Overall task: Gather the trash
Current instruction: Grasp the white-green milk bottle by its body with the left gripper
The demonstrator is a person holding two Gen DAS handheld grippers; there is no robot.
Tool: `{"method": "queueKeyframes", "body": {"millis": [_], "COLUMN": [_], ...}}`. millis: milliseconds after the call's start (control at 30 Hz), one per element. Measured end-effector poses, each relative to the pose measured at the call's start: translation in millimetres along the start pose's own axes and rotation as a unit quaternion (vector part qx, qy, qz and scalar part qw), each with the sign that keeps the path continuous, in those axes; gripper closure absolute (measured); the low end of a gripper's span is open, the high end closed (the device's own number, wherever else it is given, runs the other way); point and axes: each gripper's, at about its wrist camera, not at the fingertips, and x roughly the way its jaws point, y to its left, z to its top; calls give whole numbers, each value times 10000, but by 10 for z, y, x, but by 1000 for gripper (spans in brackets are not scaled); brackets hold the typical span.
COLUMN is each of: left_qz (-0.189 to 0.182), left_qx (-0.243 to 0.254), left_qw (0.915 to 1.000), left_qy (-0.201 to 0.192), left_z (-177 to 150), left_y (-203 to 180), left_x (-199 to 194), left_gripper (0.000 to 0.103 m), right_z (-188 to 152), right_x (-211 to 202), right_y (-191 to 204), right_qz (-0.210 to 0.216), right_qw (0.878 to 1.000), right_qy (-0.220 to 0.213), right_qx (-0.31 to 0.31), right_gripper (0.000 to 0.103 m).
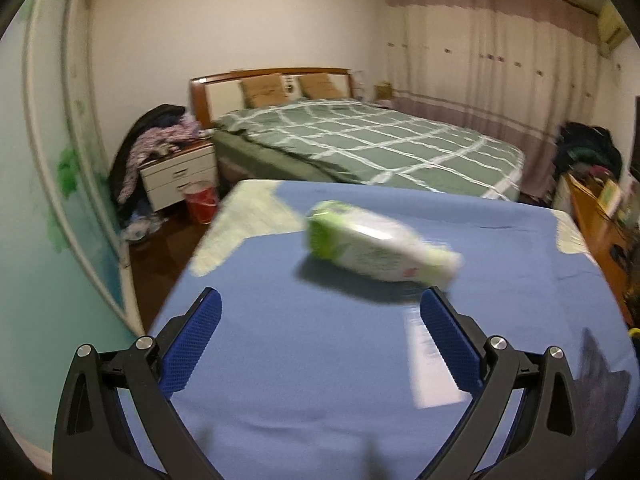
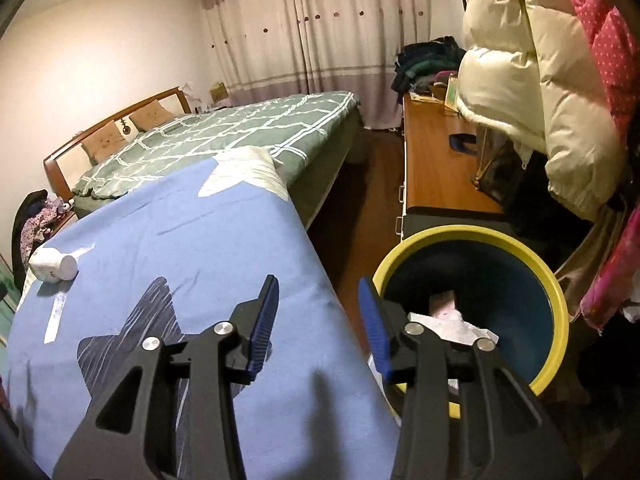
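Note:
A green and white bottle [image 1: 376,246] lies on its side on the blue cloth [image 1: 320,360], blurred. My left gripper [image 1: 322,300] is open just short of it, the right blue pad [image 1: 448,336] near the bottle's cap end. In the right wrist view the same bottle [image 2: 54,266] lies far left on the blue cloth [image 2: 180,232]. My right gripper [image 2: 318,284] stands open with nothing between its pads, at the cloth's right edge beside a yellow-rimmed blue bin [image 2: 556,280]. White crumpled paper [image 2: 452,320] lies inside the bin.
A bed with a green checked cover [image 1: 380,144] stands beyond the cloth-covered surface. A wooden desk [image 2: 436,168] and hanging jackets [image 2: 540,100] crowd the right side near the bin. A nightstand [image 1: 180,176] with clothes and a red bin [image 1: 202,202] stand left.

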Motion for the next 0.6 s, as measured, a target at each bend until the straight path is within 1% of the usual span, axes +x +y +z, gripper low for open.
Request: {"method": "queueKeyframes", "body": {"millis": [100, 167, 233, 300, 400, 600], "left_qz": [-155, -115, -1, 216, 478, 599], "left_qx": [-47, -27, -60, -170, -429, -730], "left_qw": [9996, 9994, 9989, 9983, 9963, 9922], "left_qy": [234, 314, 457, 522, 573, 814], "left_z": [115, 160, 210, 248, 301, 401], "left_y": [-297, -461, -631, -746, -812, -934], "left_x": [154, 266, 445, 591, 753, 1026], "left_gripper": [5, 5, 5, 5, 5, 5], "right_z": [-7, -7, -11, -11, -10, -16], "right_x": [10, 8, -3, 7, 21, 60], "right_y": [28, 33, 16, 9, -1, -25], "right_qz": [-12, 3, 16, 41, 98, 234], "right_qw": [10000, 10000, 10000, 10000, 9999, 9994], "right_qy": [37, 54, 54, 72, 106, 205], "right_qx": [-63, -57, -30, -5, 18, 119], "right_gripper": [61, 60, 60, 60, 60, 60]}}
